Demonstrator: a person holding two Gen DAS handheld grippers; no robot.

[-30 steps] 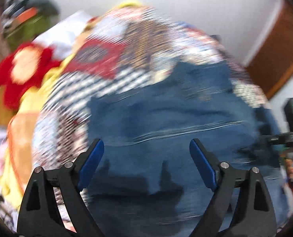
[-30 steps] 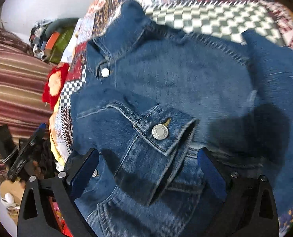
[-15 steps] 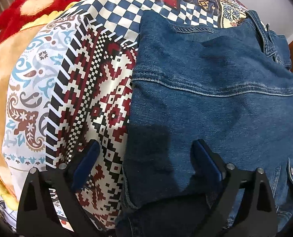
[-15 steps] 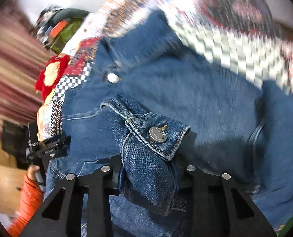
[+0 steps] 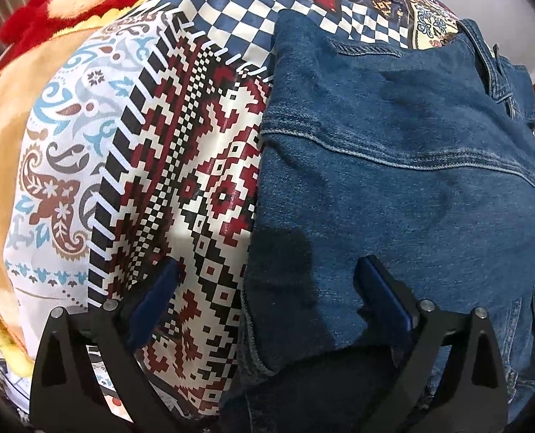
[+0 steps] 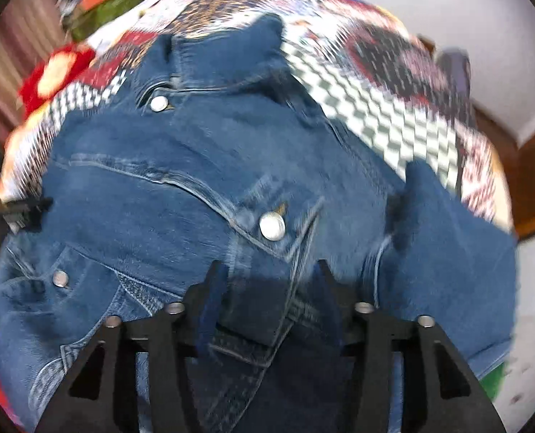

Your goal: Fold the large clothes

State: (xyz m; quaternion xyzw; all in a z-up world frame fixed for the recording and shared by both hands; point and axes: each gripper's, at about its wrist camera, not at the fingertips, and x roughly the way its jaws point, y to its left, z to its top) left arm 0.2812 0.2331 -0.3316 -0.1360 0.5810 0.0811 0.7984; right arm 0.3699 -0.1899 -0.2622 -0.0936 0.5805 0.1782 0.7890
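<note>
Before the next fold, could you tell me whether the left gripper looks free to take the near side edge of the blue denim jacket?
Probably yes: the left gripper stands open astride the blue denim jacket's side edge, nothing between.

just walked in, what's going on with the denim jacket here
A person with a gripper in each hand is folding a denim jacket on a patterned bedspread. The right gripper has the sleeve cuff between its jaws, which have just been opening. The left gripper hangs open over the jacket's edge.
</note>
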